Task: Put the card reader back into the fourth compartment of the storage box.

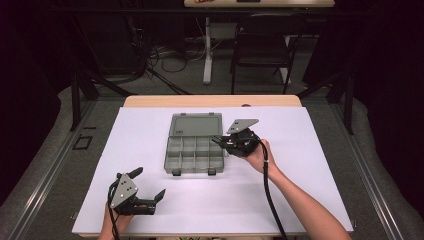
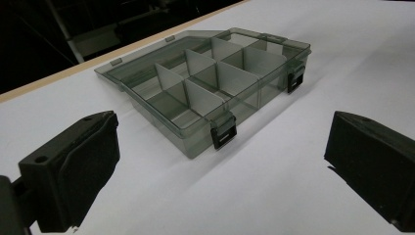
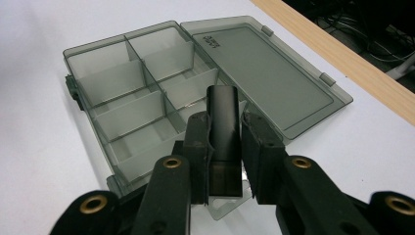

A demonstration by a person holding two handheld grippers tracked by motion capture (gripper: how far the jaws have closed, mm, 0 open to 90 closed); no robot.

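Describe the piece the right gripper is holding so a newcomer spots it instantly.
Start at the open grey organizer box in the middle of the white table. At its right edge sits the right gripper, and clamped upright between its fingers is a small black block, glossy and opaque, unlike the translucent dividers.

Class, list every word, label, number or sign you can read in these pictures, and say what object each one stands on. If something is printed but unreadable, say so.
Nothing can be read for certain.
Small embossed mark on the open lid of the grey organiser box, near the hinge corner: too small and blurred to read.
Red-and-white item on the far desk: too small to tell whether it bears text.
Right tool, shut on a dark block: no markings visible.
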